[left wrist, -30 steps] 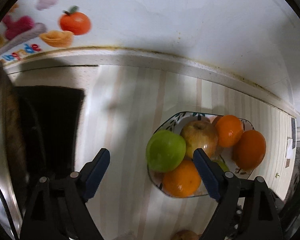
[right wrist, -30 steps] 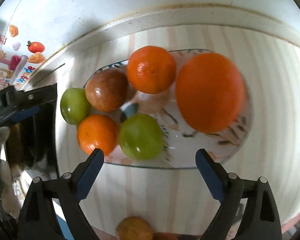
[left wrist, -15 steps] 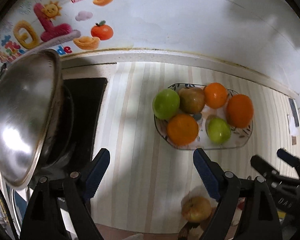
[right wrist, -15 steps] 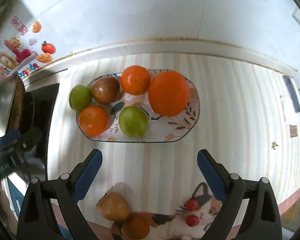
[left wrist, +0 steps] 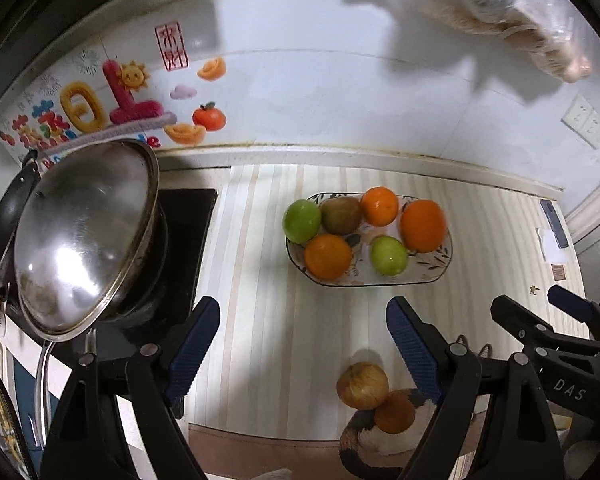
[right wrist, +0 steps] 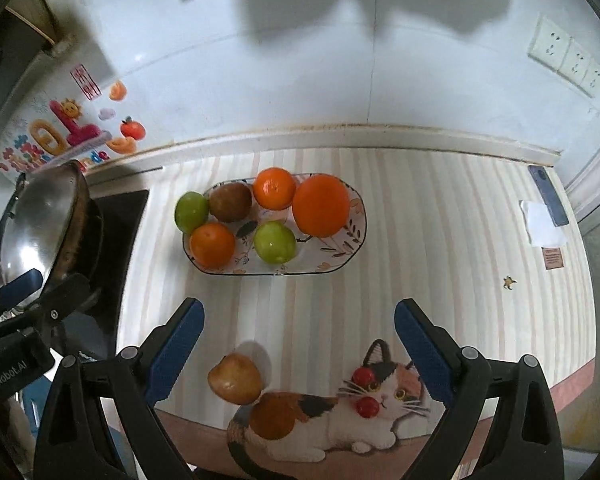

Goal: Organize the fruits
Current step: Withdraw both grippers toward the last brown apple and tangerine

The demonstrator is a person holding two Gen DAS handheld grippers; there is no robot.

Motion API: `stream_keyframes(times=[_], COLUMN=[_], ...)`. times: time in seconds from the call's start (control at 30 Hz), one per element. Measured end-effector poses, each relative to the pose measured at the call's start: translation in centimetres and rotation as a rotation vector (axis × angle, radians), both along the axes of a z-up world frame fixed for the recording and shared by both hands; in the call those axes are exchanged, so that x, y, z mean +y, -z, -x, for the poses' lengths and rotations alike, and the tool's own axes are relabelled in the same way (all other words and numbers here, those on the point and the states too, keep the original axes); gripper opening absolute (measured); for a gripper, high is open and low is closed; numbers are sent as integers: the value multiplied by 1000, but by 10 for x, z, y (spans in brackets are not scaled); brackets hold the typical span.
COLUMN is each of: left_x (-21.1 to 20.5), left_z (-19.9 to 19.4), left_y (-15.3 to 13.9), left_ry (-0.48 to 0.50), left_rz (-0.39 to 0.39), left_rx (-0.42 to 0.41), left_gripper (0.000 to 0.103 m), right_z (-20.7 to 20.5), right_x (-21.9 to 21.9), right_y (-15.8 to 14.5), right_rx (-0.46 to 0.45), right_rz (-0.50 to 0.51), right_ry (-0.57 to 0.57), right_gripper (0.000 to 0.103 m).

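While both grippers hang above the striped counter [right wrist: 440, 248] with jaws wide and empty, six fruits sit in the floral plate [right wrist: 340, 256]. Left gripper [left wrist: 302, 344] and right gripper [right wrist: 298, 340] flank a yellowish apple [right wrist: 235, 378] lying nearer, touching a small orange [left wrist: 395, 414].

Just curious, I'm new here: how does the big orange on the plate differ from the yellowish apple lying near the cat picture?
The big round orange is bright orange and sits on the patterned oval plate; the yellowish-brown apple is smaller, duller, and lies off it on the striped counter. Neither is held.

Home kitchen: stove [left wrist: 188, 240], lidded wok [left wrist: 88, 236].
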State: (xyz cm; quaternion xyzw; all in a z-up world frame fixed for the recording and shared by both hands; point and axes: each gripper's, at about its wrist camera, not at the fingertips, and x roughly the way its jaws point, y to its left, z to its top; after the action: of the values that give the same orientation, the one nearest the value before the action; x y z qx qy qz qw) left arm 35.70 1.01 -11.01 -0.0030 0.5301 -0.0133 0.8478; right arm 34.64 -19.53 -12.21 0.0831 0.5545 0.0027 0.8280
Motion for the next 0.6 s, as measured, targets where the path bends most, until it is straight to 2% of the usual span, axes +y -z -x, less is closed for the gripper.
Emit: stream_keyframes(times=[0.2,0.33,0.43,0.5,0.6], left_x=[-8,-10,-10,-10,-8], left_z=[15,20,22,23,26], left_y=[-13,-9,5,21,53], left_ry=[22,27,35,42,41], left_rz=[6,24,30,29,-6], left_rx=[-26,-12,30,76,151], left_gripper=[85,85,88,95,96], right_z=[17,24,29,32,38], right_x=[-3,-5,-6,-3,4], right_y=[-21,-23,-7,15,59], right_rx=[-38,-39,7,73,204], right_rz=[-10,-26,-54,-90,-159], right_ry=[12,16,1,-24,-59], right_gripper=[98,99,99,98,99])
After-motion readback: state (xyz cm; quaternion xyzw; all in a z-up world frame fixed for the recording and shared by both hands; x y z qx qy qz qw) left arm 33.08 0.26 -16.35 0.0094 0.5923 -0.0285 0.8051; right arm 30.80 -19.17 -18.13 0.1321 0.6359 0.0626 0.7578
